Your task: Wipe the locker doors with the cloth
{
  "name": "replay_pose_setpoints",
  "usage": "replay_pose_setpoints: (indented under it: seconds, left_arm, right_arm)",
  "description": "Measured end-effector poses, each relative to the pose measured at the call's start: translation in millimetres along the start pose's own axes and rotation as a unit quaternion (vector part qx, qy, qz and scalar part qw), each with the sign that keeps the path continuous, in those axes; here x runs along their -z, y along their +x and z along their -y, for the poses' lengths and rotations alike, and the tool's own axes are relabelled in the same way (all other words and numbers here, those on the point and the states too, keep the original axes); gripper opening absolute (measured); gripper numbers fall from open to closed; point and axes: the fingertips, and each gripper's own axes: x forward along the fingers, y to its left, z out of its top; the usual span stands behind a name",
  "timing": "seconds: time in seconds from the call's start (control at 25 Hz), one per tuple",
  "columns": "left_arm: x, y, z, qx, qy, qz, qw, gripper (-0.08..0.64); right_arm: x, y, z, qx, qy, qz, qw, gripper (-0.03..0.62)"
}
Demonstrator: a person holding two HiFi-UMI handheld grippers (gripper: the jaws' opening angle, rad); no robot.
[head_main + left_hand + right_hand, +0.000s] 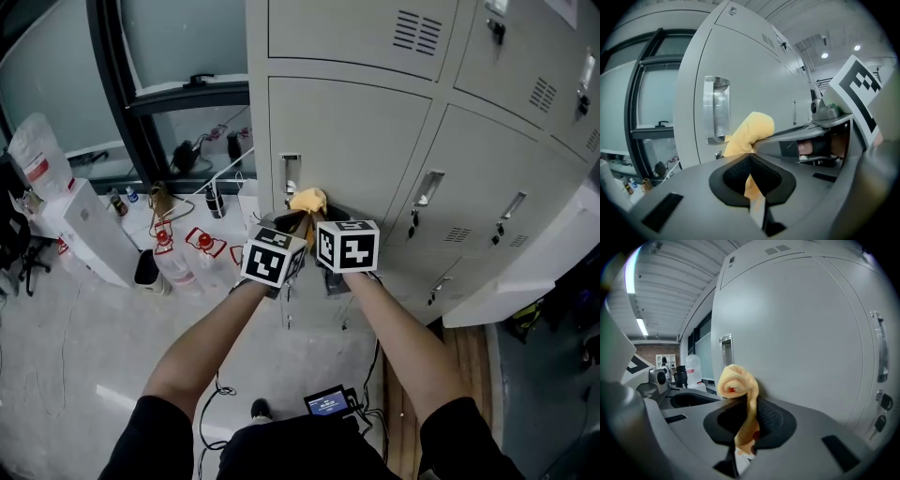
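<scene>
Cloth first: in the head view a yellow cloth (308,200) is bunched at the grey locker door (356,141), just right of its recessed handle (291,173), on the near-left column of lockers. The left gripper (292,225) and right gripper (323,223) come at it side by side, nearly touching, both noses on the same wad. From up here I cannot tell whether the cloth is actually pressed to the metal.

The left gripper view settles that gripper's state. Its jaws are clenched on a thin tail of the cloth (752,136), and the rest puffs out ahead towards the handle (716,110). The right gripper's arm lies across the right of the view.

In the right gripper view the jaws are likewise pinched on a strip of cloth (739,380), which is rolled into a knob just off the door (801,333). It throws a shadow there, so it is close, perhaps touching. Only this view shows the neighbouring door's handle (880,352) and the keys (883,405) hanging far right. Only the head view shows how the two grippers crowd each other.

As for trouble, I'd say two grips on one small rag could pull against each other and tug it out of one of them. So little cloth sticks forward that a hard jaw might scrape the paint. A sweep left could also snag the wad in the handle recess.
</scene>
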Motion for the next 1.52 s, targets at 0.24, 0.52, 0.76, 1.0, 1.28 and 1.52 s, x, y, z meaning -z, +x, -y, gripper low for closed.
replay_pose_setpoints:
  seconds: [0.24,0.52,0.76,1.0,1.28,1.52]
  left_arm:
    - [-1,4,-1,-0.016,0.005,0.007,0.9998,0.018]
    - [-2,4,0,-0.019,0.010,0.002,0.9998,0.020]
    - [-11,10,9,-0.023,0.020,0.002,0.9995,0.018]
    - [-19,30,37,-0.005,0.027,0.005,0.9996,0.018]
    - [-28,60,79,0.026,0.037,0.007,0.9989,0.018]
    - [-36,83,113,0.053,0.048,0.008,0.9974,0.018]
  right_arm:
    - [0,2,4,-0.003,-0.001,0.001,1.000,0.071]
    - [0,2,5,-0.005,0.001,0.001,1.000,0.071]
    - [1,-6,17,0.006,0.014,0.005,1.000,0.071]
    - [2,-23,48,0.022,0.017,0.007,1.000,0.071]
    - [5,-48,95,0.051,0.027,0.011,0.998,0.071]
    - [8,-68,132,0.074,0.038,0.014,0.996,0.071]
